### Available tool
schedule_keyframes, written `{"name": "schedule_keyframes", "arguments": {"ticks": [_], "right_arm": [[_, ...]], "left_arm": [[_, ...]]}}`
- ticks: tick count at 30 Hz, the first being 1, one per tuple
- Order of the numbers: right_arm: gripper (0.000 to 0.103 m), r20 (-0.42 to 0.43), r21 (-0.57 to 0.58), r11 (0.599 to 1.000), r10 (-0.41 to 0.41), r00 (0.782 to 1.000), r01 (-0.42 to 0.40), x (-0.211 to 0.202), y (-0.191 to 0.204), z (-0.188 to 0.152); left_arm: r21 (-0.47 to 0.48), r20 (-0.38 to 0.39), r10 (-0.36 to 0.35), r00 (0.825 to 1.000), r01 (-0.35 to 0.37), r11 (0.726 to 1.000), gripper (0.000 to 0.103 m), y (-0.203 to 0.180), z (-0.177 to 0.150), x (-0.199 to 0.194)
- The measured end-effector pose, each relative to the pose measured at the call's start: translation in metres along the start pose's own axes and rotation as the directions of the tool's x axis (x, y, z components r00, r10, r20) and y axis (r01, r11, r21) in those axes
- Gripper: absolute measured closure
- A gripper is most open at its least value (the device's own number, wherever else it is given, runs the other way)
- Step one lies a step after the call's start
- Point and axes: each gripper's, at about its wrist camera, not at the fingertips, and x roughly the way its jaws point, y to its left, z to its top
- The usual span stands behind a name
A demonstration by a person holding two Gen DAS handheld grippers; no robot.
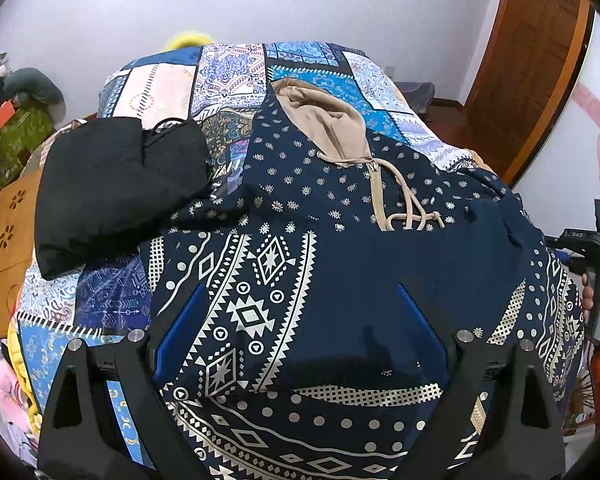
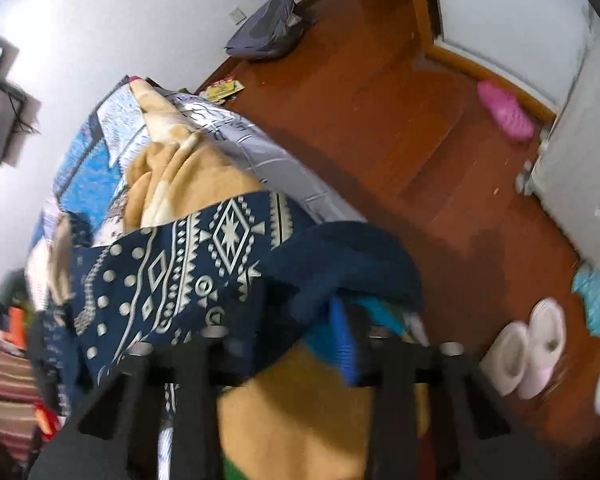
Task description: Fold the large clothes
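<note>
My right hand-held gripper (image 2: 300, 316) is clamped on the navy hoodie (image 1: 340, 260) at the bed (image 1: 228, 76) edge, left hand-held gripper (image 1: 300, 320) apart above it; thick fabric may slip out.

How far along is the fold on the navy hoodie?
Done: a black garment lies bundled on the bed, and the navy patterned hoodie is spread flat, hood up. In hand: the right gripper has its jaws closed on the hoodie's edge; the left gripper hangs open above the front, holding nothing. Left: the hoodie body shows no finished fold yet.
</note>
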Motion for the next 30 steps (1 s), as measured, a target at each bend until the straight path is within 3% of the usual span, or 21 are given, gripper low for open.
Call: {"name": "schedule_keyframes", "arguments": {"ticks": [1, 6, 11, 15, 20, 23, 26, 30], "right_arm": [[0.095, 0.008, -0.004, 1.0, -0.005, 1.0, 0.005, -0.002, 0.003, 0.001], [0.097, 0.115, -0.075, 0.997, -0.017, 0.993, 0.026, -0.036, 0.027, 0.008], [0.097, 0.243, -0.211, 0.976, 0.101, 0.965, -0.049, -0.097, 0.076, 0.006], [0.098, 0.272, -0.35, 0.927, 0.241, 0.932, -0.137, -0.137, 0.129, -0.005], [0.098, 0.162, -0.514, 0.829, 0.344, 0.925, -0.219, -0.135, 0.179, -0.045], [0.098, 0.078, -0.58, 0.785, 0.32, 0.944, -0.218, -0.111, 0.196, -0.076], [0.097, -0.013, -0.597, 0.77, 0.271, 0.962, -0.225, -0.08, 0.198, -0.1], [0.097, -0.09, -0.594, 0.78, 0.181, 0.979, -0.198, -0.054, 0.194, -0.124]], "left_arm": [[0.001, 0.0, 0.004, 1.0, -0.004, 1.0, 0.01, 0.001, 0.0, 0.0], [0.013, 0.015, 0.031, 0.999, -0.032, 0.999, 0.01, 0.003, -0.005, -0.004], [0.032, 0.036, 0.054, 0.998, -0.055, 0.998, 0.01, 0.004, -0.008, -0.011], [0.03, 0.053, 0.045, 0.998, -0.047, 0.998, 0.01, 0.005, -0.009, -0.02], [0.027, 0.069, 0.042, 0.997, -0.044, 0.999, 0.01, 0.007, -0.012, -0.029], [0.026, 0.067, 0.037, 0.997, -0.039, 0.999, 0.01, 0.009, -0.015, -0.032], [0.027, 0.062, 0.033, 0.998, -0.035, 0.999, 0.01, 0.01, -0.019, -0.034], [0.031, 0.058, 0.026, 0.998, -0.028, 0.999, 0.01, 0.01, -0.023, -0.036]]}}
